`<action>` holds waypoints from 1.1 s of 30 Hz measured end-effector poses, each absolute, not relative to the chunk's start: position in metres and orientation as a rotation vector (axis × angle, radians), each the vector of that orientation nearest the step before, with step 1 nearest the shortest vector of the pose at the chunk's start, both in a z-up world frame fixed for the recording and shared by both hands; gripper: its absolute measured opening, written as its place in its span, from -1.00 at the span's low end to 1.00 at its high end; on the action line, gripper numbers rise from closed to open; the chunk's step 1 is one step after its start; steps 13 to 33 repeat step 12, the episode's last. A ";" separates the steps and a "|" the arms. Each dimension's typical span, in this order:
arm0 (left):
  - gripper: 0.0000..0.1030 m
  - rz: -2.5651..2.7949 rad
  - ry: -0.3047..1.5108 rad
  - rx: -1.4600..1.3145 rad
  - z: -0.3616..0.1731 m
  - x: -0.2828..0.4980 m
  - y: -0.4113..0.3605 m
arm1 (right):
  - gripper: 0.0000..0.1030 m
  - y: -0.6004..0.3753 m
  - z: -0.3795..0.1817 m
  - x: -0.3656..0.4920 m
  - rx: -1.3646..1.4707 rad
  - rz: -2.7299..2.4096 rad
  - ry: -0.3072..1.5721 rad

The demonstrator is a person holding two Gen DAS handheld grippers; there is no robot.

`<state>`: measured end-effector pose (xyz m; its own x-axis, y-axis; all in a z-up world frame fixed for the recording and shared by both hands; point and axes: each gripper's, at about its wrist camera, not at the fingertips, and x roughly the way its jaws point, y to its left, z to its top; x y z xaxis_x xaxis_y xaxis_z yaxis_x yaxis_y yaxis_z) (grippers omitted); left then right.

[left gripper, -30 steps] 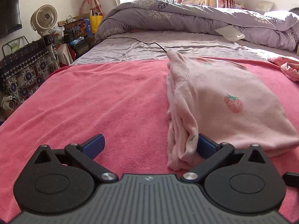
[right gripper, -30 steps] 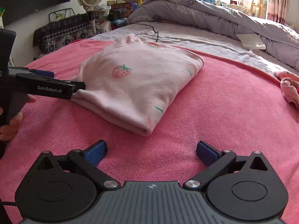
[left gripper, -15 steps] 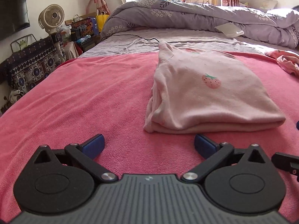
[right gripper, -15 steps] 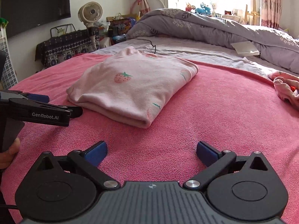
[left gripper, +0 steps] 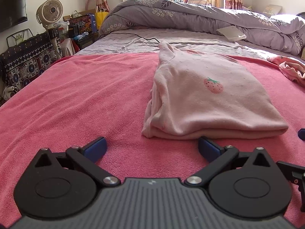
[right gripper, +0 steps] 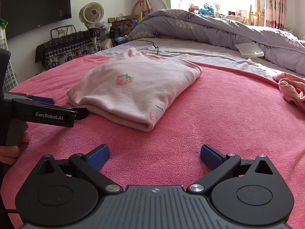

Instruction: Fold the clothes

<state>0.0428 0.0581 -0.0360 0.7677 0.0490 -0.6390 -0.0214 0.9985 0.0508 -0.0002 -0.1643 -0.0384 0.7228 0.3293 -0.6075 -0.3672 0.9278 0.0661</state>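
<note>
Left gripper [left gripper: 151,147]: jaws wide, empty, just short of the garment.
Right gripper [right gripper: 154,155]: wide, empty.
Folded strawberry top [left gripper: 205,97]: on pink blanket [left gripper: 76,95].
Risk: a nudged edge could undo the fold.

One folded pink strawberry-print garment [left gripper: 209,99] lies on one pink towel blanket [left gripper: 85,95]. One crumpled pink garment [right gripper: 291,89] sits at the far right. Two grippers: the left gripper [left gripper: 151,147] and the right gripper [right gripper: 154,155], each with two blue pads. One grey duvet [left gripper: 190,17], one fan [left gripper: 50,11], one white booklet [left gripper: 231,33], one black cable [left gripper: 144,38].
</note>
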 end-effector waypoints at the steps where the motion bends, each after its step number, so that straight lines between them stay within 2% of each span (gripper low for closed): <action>1: 1.00 0.036 0.695 0.037 -0.036 0.043 0.059 | 1.00 -0.164 -0.038 0.000 -0.061 0.384 0.659; 33: 1.00 0.030 0.688 0.026 -0.035 0.042 0.060 | 1.00 -0.164 -0.040 0.001 -0.056 0.383 0.659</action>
